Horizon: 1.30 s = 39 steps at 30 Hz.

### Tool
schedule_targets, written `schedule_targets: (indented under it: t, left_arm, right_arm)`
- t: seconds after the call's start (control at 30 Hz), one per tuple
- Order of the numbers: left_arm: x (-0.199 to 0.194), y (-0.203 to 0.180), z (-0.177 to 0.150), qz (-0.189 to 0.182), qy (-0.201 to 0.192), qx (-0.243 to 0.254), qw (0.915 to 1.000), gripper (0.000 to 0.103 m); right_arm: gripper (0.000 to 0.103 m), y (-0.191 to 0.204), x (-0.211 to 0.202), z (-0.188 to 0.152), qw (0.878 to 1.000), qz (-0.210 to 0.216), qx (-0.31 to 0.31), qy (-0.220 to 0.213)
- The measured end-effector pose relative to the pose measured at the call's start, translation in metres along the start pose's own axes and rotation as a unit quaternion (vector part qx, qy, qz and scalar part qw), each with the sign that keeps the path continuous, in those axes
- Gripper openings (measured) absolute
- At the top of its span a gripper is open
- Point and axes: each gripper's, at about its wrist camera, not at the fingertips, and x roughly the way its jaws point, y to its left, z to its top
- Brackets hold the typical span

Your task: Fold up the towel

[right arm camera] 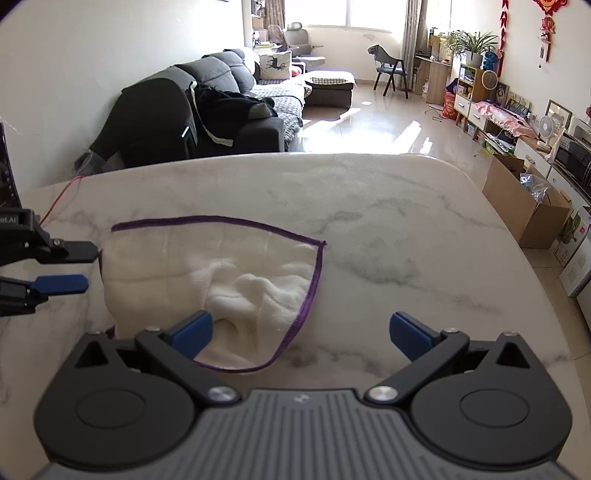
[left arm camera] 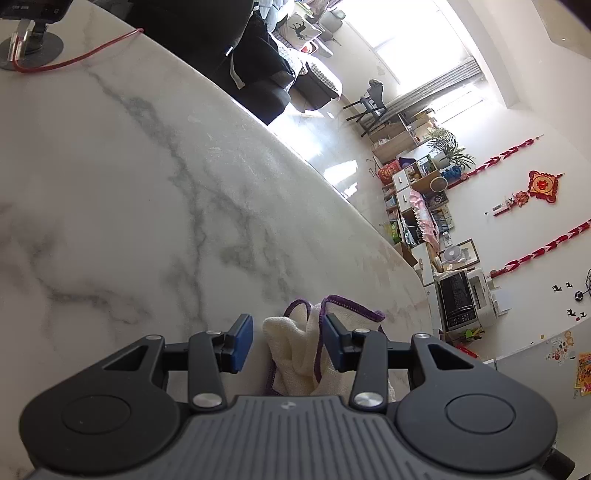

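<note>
The cream terry towel with purple stitched hem lies on the white grey-veined marble surface, toward its near edge, doubled over once into a rumpled, uneven packet. The right claw stands spread wide above the towel's near hem, pinching nothing. The left claw is part-spread around a bunched corner without pressing it. Judged from this, one fold is laid; smoothing and further folds remain.

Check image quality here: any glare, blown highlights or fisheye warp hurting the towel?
Left wrist: window blown out, frame rolled and edges bent, towel half hidden between the pads but sharp. Right wrist: window and floor glare bright, table edge bowed, towel evenly lit, folds clear.
</note>
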Motion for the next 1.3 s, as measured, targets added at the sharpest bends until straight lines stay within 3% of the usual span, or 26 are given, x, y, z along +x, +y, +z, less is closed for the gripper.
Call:
schedule_targets:
  t: [0.23, 0.4, 0.57, 0.67, 0.7, 0.87, 1.07, 1.3]
  left_arm:
    - [0.006, 0.004, 0.002, -0.028, 0.002, -0.024, 0.9993, 0.042]
    - [0.013, 0.011, 0.003, -0.053, 0.007, -0.058, 0.9969, 0.030]
    - [0.011, 0.018, 0.005, -0.053, -0.004, -0.076, 0.9957, 0.030]
    - [0.010, 0.021, 0.006, -0.051, -0.006, -0.080, 0.9955, 0.030]
    - [0.010, 0.022, 0.007, -0.050, -0.006, -0.081, 0.9954, 0.030]
    - [0.011, 0.024, 0.007, -0.046, -0.002, -0.081, 0.9956, 0.030]
    - [0.008, 0.025, 0.009, -0.040, -0.002, -0.078, 0.9961, 0.030]
    - [0.008, 0.020, 0.009, -0.042, -0.001, -0.075, 0.9963, 0.030]
  right_arm:
    - [0.103, -0.003, 0.015, -0.007, 0.999, -0.021, -0.001, 0.027]
    - [0.103, -0.006, 0.019, -0.011, 0.999, -0.018, 0.006, 0.032]
    - [0.103, -0.002, 0.000, -0.004, 1.000, -0.007, 0.008, -0.015]
    - [0.102, 0.015, -0.012, 0.003, 0.999, 0.025, -0.014, -0.039]
    - [0.100, 0.024, -0.015, 0.005, 0.998, 0.037, -0.028, -0.048]
    - [0.065, 0.060, -0.017, 0.010, 0.991, 0.102, -0.067, -0.047]
    - [0.057, 0.080, -0.015, 0.011, 0.986, 0.142, -0.076, -0.039]
    - [0.046, 0.090, -0.009, 0.014, 0.984, 0.155, -0.083, -0.031]
